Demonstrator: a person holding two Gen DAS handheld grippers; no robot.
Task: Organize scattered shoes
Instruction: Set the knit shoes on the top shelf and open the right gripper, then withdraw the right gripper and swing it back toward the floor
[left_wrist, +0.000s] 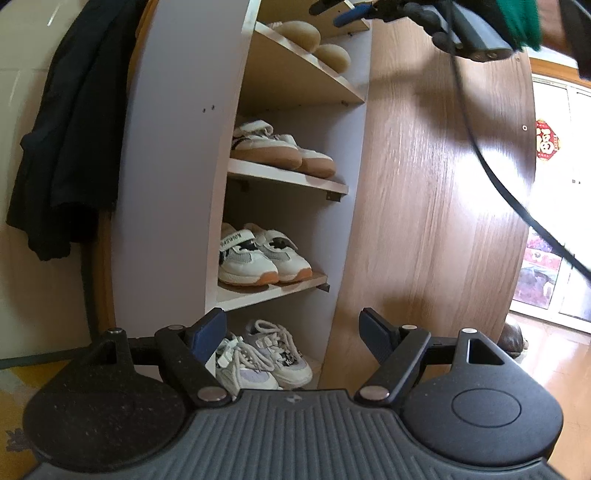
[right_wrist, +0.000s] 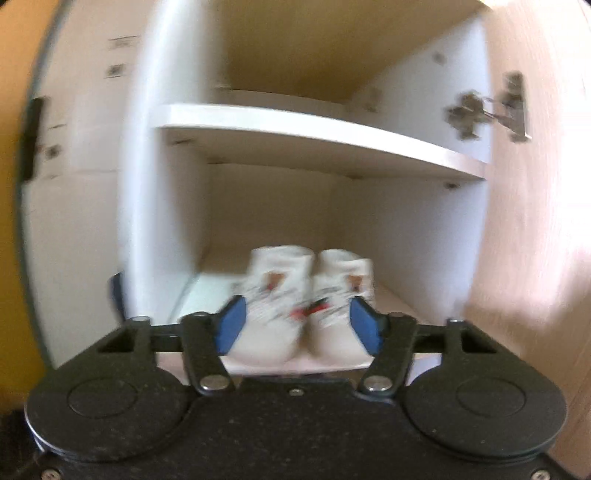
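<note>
An open shoe cabinet (left_wrist: 173, 147) holds pairs of shoes on its shelves. White strap sneakers (left_wrist: 273, 147) sit on one shelf and another white pair (left_wrist: 258, 258) on the one below. Laced sneakers (left_wrist: 273, 358) lie at the bottom. On the highest shelf in view are two rounded beige shoe ends (left_wrist: 314, 40). My left gripper (left_wrist: 291, 332) is open and empty in front of the bottom compartment. My right gripper (left_wrist: 332, 11) reaches in at that top shelf. In its blurred view the right gripper (right_wrist: 297, 328) is open, with a white pair (right_wrist: 306, 295) standing just beyond the pads.
The wooden cabinet door (left_wrist: 424, 184) stands open to the right, its hinge (right_wrist: 480, 110) on the inner wall. A dark jacket (left_wrist: 62, 147) hangs to the left of the cabinet. A black cable (left_wrist: 491, 173) crosses the door. A brown shoe (left_wrist: 513, 338) lies on the floor behind the door.
</note>
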